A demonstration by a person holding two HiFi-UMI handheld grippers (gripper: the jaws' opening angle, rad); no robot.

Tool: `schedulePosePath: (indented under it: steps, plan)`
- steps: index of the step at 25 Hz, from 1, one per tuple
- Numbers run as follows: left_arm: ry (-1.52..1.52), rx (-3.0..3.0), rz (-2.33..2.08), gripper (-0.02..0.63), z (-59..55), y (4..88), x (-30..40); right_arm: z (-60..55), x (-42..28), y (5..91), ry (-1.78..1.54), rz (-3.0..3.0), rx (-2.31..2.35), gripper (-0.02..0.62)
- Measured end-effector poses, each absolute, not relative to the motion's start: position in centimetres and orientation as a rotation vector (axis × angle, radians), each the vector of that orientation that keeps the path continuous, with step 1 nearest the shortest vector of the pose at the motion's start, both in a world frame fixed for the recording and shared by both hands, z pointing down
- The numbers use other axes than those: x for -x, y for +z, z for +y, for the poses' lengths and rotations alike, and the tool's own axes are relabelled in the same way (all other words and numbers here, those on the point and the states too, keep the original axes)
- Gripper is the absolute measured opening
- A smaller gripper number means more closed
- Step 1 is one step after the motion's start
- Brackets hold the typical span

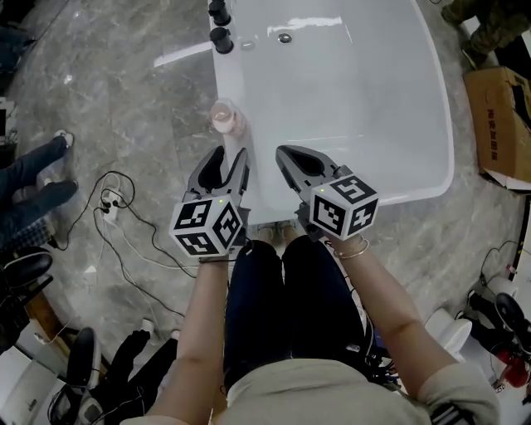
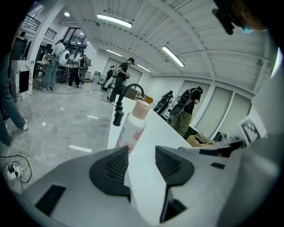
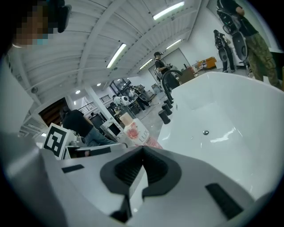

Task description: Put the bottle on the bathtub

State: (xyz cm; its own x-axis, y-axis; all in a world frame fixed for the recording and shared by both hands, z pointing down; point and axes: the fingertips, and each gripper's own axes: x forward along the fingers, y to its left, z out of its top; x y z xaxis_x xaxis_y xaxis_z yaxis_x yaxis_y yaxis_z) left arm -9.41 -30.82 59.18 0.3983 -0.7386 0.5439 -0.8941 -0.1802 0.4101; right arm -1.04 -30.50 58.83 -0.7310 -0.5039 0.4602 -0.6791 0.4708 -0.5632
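Note:
A pale pink bottle (image 1: 227, 117) with a flower label stands upright on the left rim of the white bathtub (image 1: 357, 100). My left gripper (image 1: 231, 155) hovers just short of it, open, with nothing between its jaws. In the left gripper view the bottle (image 2: 133, 126) rises beyond the left gripper (image 2: 142, 160), apart from both jaws. My right gripper (image 1: 286, 153) is shut and empty over the tub's near rim. The right gripper view shows the bottle (image 3: 135, 131) behind the shut right gripper (image 3: 142, 151).
A black faucet and knobs (image 1: 220, 25) stand on the rim beyond the bottle, and the drain (image 1: 284, 37) lies in the tub. A cardboard box (image 1: 502, 124) sits at the right. Cables (image 1: 112, 203) and a person's legs (image 1: 33, 166) are on the floor at the left.

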Motion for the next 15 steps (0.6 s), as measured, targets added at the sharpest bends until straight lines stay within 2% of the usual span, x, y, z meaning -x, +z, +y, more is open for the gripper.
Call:
schedulePosePath:
  steps: [7,11,15]
  plan:
    - [0.226,-2.002,-1.343,0.027,-30.3,53.8,9.5,-30.4,2.5,53.1,1.021,-2.572,-0.973,-0.002]
    - [0.115,-2.041,-1.25,0.015,-29.0,49.5,8.8,-29.9,2.4,49.8,0.976,-2.596,-0.977,-0.002]
    - [0.129,-2.054,-1.23,0.015,-28.3,46.7,8.1,-29.4,2.3,46.9,1.022,-2.623,-0.963,-0.002]
